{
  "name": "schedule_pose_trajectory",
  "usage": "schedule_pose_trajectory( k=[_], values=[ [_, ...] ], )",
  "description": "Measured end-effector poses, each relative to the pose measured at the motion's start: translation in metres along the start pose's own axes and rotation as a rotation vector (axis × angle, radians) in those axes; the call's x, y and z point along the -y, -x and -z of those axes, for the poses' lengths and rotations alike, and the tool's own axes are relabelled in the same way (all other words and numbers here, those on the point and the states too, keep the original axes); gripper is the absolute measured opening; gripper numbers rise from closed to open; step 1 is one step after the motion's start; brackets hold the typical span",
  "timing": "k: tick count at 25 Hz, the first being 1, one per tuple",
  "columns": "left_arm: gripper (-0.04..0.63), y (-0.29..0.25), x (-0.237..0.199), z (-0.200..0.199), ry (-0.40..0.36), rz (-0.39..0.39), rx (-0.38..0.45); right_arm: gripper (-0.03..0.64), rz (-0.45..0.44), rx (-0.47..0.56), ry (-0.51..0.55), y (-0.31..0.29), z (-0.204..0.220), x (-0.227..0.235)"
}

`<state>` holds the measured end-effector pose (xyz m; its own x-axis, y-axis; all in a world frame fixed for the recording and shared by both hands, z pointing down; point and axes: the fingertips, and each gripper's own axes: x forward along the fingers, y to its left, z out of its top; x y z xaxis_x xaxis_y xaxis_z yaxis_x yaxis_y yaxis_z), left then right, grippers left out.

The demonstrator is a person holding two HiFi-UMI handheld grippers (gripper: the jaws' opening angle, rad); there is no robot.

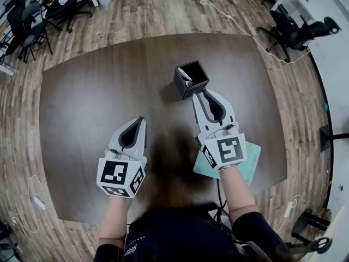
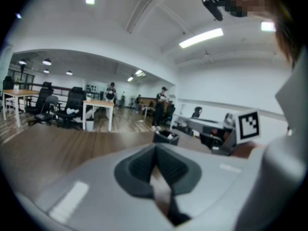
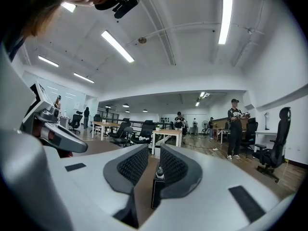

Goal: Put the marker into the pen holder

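The marker (image 1: 184, 74) is already in the holder (image 1: 184, 90), leaning inside the black square box with its pale end up. The holder stands upright on the table (image 1: 92, 91), toward the far edge from where I stand.

My right gripper (image 1: 200, 94) is just beside the holder on its near side, tips close to the wall; I cannot tell whether they touch it. In the right gripper view the jaws are released, with a clear gap between the ribbed pads (image 3: 134, 165). Through that gap I see the holder (image 3: 155, 194) and the marker's tip (image 3: 158, 173) poking out of its top. Neither pad presses on anything.

My left gripper (image 1: 141, 119) hangs over bare table, well apart from the holder and nearer to me. In the left gripper view its jaws are clenched, tips meeting, with nothing between them; the holder (image 2: 166, 137) shows beyond them.

A teal pad (image 1: 249, 165) lies at the table's near edge, partly under my right gripper's marker cube (image 1: 226, 150).
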<state>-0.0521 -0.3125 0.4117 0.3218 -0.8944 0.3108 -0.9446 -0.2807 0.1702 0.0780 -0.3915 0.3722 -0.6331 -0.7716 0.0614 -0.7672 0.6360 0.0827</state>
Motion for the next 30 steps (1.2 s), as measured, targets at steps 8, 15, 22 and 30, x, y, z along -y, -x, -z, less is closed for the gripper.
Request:
schedule_pose_trajectory(
  k=[8, 15, 22, 30],
  values=[
    [0.005, 0.019, 0.014, -0.006, -0.011, 0.02, 0.038, 0.055, 0.035, -0.026, -0.035, 0.035, -0.001, -0.004],
    [0.006, 0.042, 0.019, -0.006, -0.01, 0.022, 0.057, 0.046, 0.057, -0.051, -0.052, 0.059, -0.003, -0.014],
    [0.005, 0.06, 0.017, -0.001, -0.003, 0.003, 0.064, 0.04, 0.052, -0.066, -0.059, 0.076, -0.001, -0.025],
    [0.006, 0.077, 0.019, 0.003, -0.014, -0.015, 0.066, 0.031, 0.031, -0.082, -0.11, 0.095, 0.005, -0.041]
  ],
)
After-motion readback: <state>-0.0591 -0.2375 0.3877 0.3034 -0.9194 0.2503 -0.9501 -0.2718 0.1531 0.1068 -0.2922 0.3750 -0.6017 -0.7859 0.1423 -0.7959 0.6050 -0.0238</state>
